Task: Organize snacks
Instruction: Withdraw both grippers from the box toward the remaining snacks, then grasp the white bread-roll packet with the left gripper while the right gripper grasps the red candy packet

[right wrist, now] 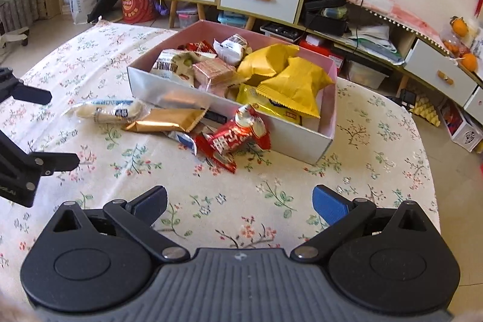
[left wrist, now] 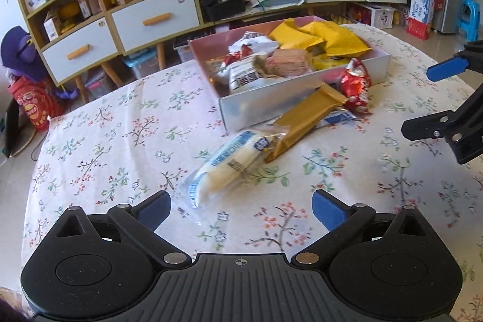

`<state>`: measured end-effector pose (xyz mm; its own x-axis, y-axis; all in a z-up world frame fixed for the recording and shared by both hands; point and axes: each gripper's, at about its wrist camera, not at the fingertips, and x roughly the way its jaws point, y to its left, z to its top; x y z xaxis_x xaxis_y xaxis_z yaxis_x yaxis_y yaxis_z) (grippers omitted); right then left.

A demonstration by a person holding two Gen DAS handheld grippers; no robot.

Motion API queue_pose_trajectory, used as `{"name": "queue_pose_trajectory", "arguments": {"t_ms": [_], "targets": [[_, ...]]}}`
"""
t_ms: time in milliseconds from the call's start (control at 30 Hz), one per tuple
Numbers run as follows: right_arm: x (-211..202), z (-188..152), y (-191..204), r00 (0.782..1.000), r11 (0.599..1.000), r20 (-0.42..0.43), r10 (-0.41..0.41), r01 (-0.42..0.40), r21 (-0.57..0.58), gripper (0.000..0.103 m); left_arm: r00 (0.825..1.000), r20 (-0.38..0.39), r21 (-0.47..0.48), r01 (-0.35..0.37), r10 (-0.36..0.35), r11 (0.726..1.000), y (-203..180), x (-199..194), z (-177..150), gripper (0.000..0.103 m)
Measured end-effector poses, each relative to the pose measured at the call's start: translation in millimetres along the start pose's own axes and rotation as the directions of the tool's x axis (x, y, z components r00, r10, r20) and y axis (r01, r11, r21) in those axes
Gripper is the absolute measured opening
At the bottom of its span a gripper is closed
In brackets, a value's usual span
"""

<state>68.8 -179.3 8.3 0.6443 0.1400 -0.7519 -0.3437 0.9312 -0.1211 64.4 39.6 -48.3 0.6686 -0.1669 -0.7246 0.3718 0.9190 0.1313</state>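
I see my left gripper (left wrist: 241, 212) low over the flowered surface (left wrist: 99, 147), its blue-padded fingers (left wrist: 327, 212) spread wide and holding nothing. Just ahead of them lies a clear-wrapped pale roll (left wrist: 229, 168), its near end reaching between the finger tips without touching either that I can tell. A gold bar (left wrist: 305, 118) lies with one end over the roll's far end and the other near the box (left wrist: 302, 92). A red packet (left wrist: 356, 83) leans at the box's front wall, and a blue-and-white wrapper (left wrist: 339, 118) peeks out from under the bar.

My right gripper (right wrist: 240, 205) is also open and empty, fingers (right wrist: 329, 204) wide apart above bare cloth, well short of the pile. From here the red packet (right wrist: 238, 138) is the nearest snack, touching the box (right wrist: 302, 138) front; the gold bar (right wrist: 169, 119) and the roll (right wrist: 105, 110) lie to its left, outside the box. Inside the box sit yellow bags (right wrist: 289, 80), a pink wafer pack (right wrist: 214, 71) and other wrapped snacks.

Each gripper shows at the edge of the other's view: the right one (left wrist: 434, 100) on the right side, the left one (right wrist: 63, 129) on the left, both with jaws parted.
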Motion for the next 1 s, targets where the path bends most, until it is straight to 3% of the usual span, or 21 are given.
{"name": "queue_pose_trajectory", "arguments": {"t_ms": [267,400,600,667,1000], "targets": [[9.1,10.1,-7.2,1.0,0.994,0.021,0.022,-0.024,0.104,0.102,1.0,0.023,-0.018,-0.003,0.003,1.0,16.5,18.9,12.3,0.098],[16.1,16.1,-16.2,0.999,0.983,0.035,0.025,-0.031,0.183,0.099,1.0,0.03,-0.026,0.001,0.0,1.0,18.1,30.4,18.6,0.086],[28.6,22.2,-30.1,0.998,0.942,0.032,0.054,-0.062,0.329,0.087,1.0,-0.004,0.032,0.012,-0.012,0.999,6.0,46.5,24.4,0.067],[33.3,22.9,-34.5,0.998,0.925,0.025,0.061,-0.066,0.374,0.081,1.0,-0.009,0.056,0.001,-0.001,0.998,1.8,51.4,23.9,0.066],[54.1,21.4,-41.9,0.995,0.857,-0.024,0.098,-0.072,0.511,0.058,0.999,-0.042,0.01,0.034,-0.033,0.999,0.3,51.4,29.5,0.045]]}}
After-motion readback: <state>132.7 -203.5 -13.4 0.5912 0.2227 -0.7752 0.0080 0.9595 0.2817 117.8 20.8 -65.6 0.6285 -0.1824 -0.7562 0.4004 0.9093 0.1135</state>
